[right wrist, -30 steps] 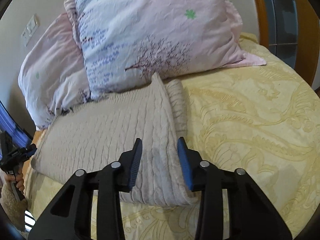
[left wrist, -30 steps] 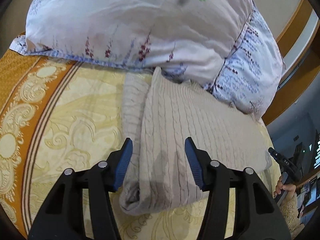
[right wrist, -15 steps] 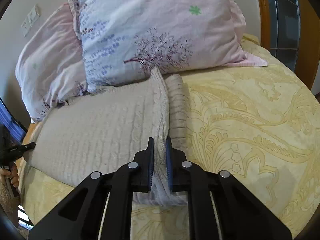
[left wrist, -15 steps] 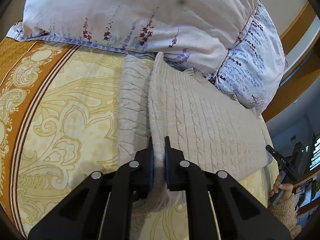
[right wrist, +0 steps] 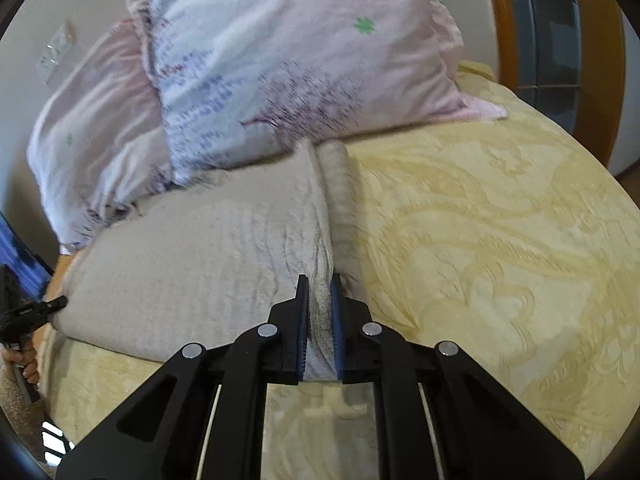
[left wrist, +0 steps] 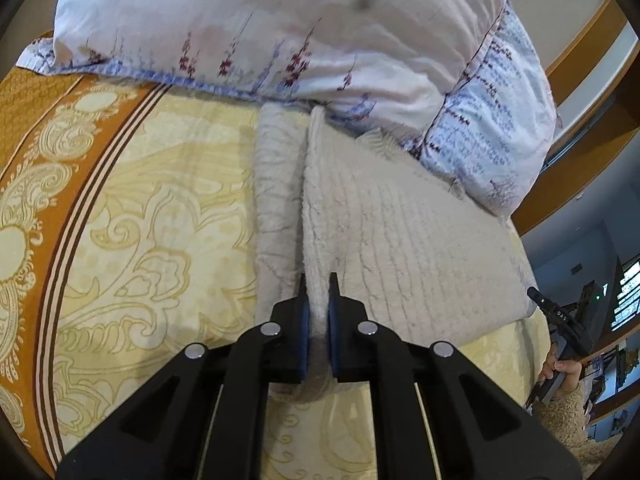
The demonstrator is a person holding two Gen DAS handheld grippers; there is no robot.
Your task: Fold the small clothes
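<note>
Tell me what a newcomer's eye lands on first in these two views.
First, the black left tongs and right tongs, each shut on a raised ridge of the beige knit sweater at the bottom centre of its view. The sweater lies across a yellow patterned bedspread. Behind it, floral pillows fill the top of both views.

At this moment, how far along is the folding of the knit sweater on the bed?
Early to midway, I judge. Done: the beige cable-knit sweater lies on the yellow bedspread with a side strip turned in. In hand: the left gripper and right gripper are each shut on a near corner ridge. Left: carrying that near edge towards the pillows and flattening.
</note>
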